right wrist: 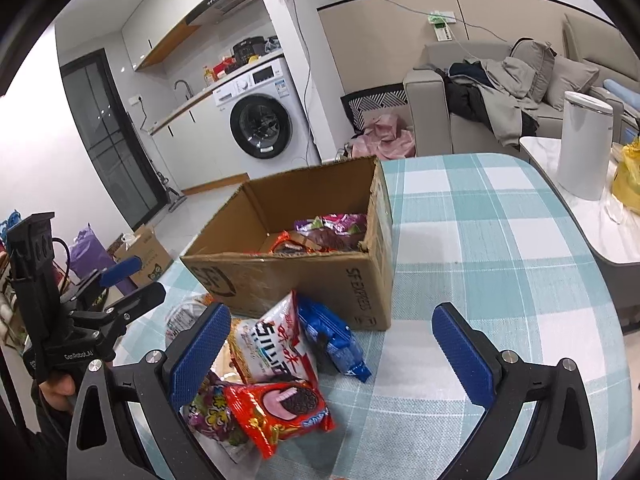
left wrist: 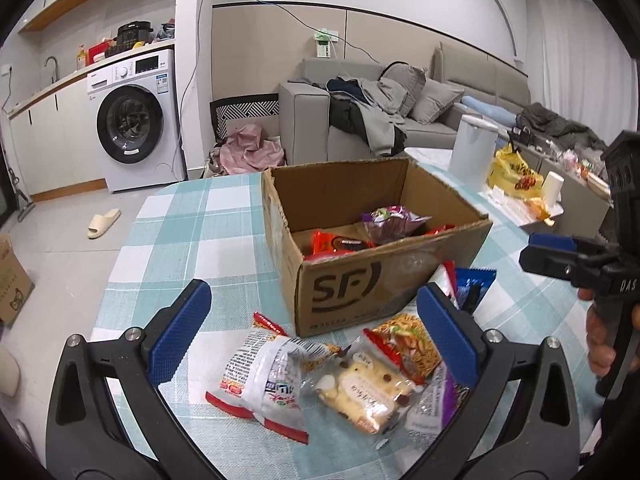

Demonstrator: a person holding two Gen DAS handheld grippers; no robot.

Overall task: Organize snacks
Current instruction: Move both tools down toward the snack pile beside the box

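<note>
Cardboard boxes on the table: 1, open-topped [left wrist: 372, 280].
Cardboard boxes on the floor: 1 [right wrist: 150, 254].
Packets inside the box: at least 3 visible; purple [left wrist: 390, 222], orange-red [left wrist: 340, 244], red edge at the right wall [left wrist: 440, 230]; rest hidden by the walls.
Packets loose on the table, right wrist view: about 5; white-and-red [right wrist: 272, 344], blue [right wrist: 334, 340], red cookie [right wrist: 280, 410], purple [right wrist: 210, 412], one pale packet partly hidden [right wrist: 184, 316].
Grippers: 2; left [left wrist: 316, 332], right [right wrist: 332, 354].
Washing machines: 1 [left wrist: 134, 120].
Slippers on the floor: 1 [left wrist: 104, 222].
White cylindrical appliances: 1 [right wrist: 584, 144].
Yellow bags: 1 [left wrist: 512, 170].
</note>
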